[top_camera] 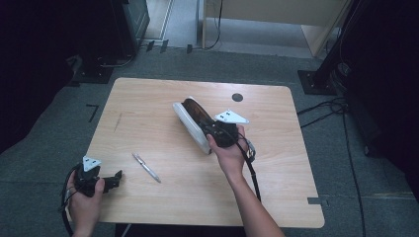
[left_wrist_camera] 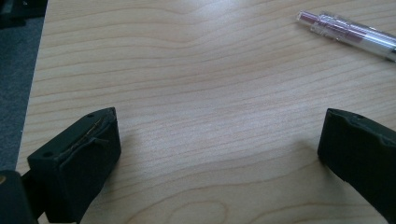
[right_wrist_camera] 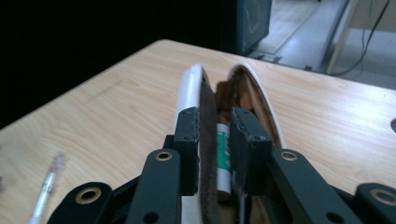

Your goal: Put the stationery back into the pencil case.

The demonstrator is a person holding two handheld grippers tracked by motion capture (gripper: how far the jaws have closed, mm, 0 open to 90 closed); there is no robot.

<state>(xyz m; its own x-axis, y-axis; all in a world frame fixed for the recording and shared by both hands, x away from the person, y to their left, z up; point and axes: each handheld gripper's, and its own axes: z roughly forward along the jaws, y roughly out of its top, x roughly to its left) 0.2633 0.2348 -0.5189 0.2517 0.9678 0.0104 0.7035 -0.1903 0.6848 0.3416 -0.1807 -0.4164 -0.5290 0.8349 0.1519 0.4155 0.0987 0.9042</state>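
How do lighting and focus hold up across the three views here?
High view: dim, edges black, table evenly lit. Left gripper view: sharp wood grain, soft glare near the pen. Right gripper view: jaws and case crisp, pen blurred at lower left, background black.

**Dim room, grey carpet**

I see a light wooden table on grey carpet. Dark stands flank it, cables trail right, and a pale, brighter floor lies beyond.
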